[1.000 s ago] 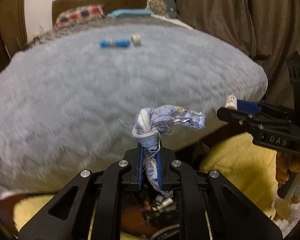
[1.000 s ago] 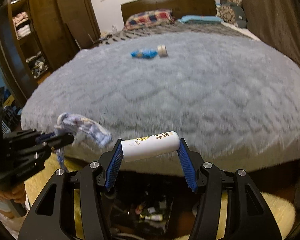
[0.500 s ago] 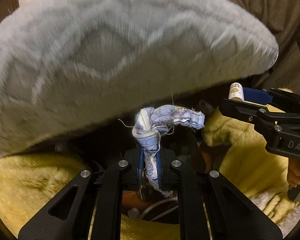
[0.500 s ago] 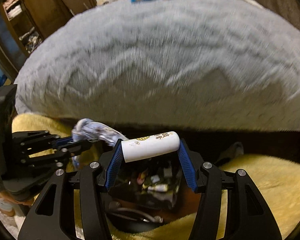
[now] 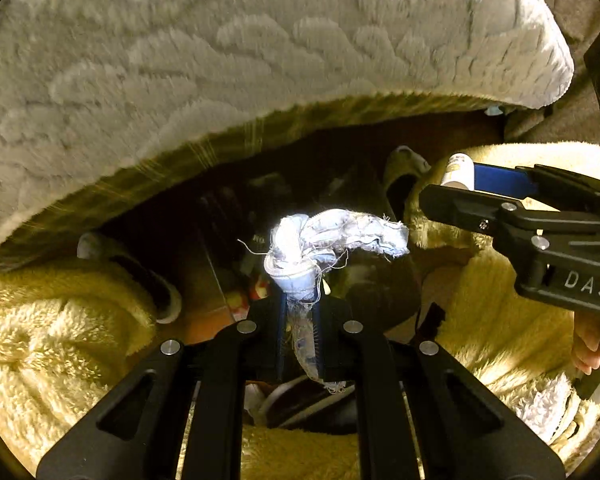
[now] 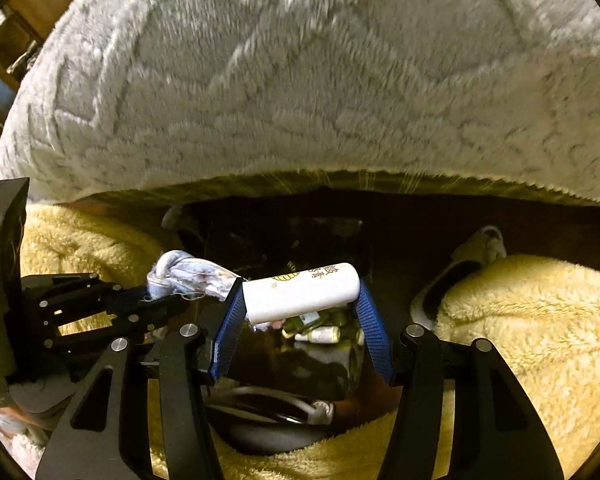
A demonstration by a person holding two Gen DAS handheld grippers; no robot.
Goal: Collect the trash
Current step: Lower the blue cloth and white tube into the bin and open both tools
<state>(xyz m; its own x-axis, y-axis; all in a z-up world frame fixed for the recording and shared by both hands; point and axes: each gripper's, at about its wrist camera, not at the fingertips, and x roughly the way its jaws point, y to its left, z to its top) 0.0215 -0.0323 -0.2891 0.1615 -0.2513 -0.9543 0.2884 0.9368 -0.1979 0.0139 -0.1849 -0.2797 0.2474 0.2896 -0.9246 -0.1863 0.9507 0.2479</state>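
My left gripper (image 5: 299, 300) is shut on a frayed pale-blue cloth scrap (image 5: 332, 236), which sticks up and bends right. The scrap also shows in the right wrist view (image 6: 188, 272). My right gripper (image 6: 300, 300) is shut on a white tube with yellow print (image 6: 302, 292), held crosswise between its blue pads. The tube's end shows in the left wrist view (image 5: 456, 170). Both grippers hang over a dark bin (image 6: 320, 336) on the floor that holds small bottles and wrappers.
The grey plush blanket (image 6: 300, 80) hangs over the bed edge above. Yellow fluffy fabric (image 6: 532, 320) lies on both sides of the bin. A slipper (image 5: 156, 288) lies on the left and another (image 6: 456, 280) on the right.
Both grippers have dropped from above the bed to below its edge, over the bin. The bed top and its blue wrapper have left view. Both holds are unchanged.
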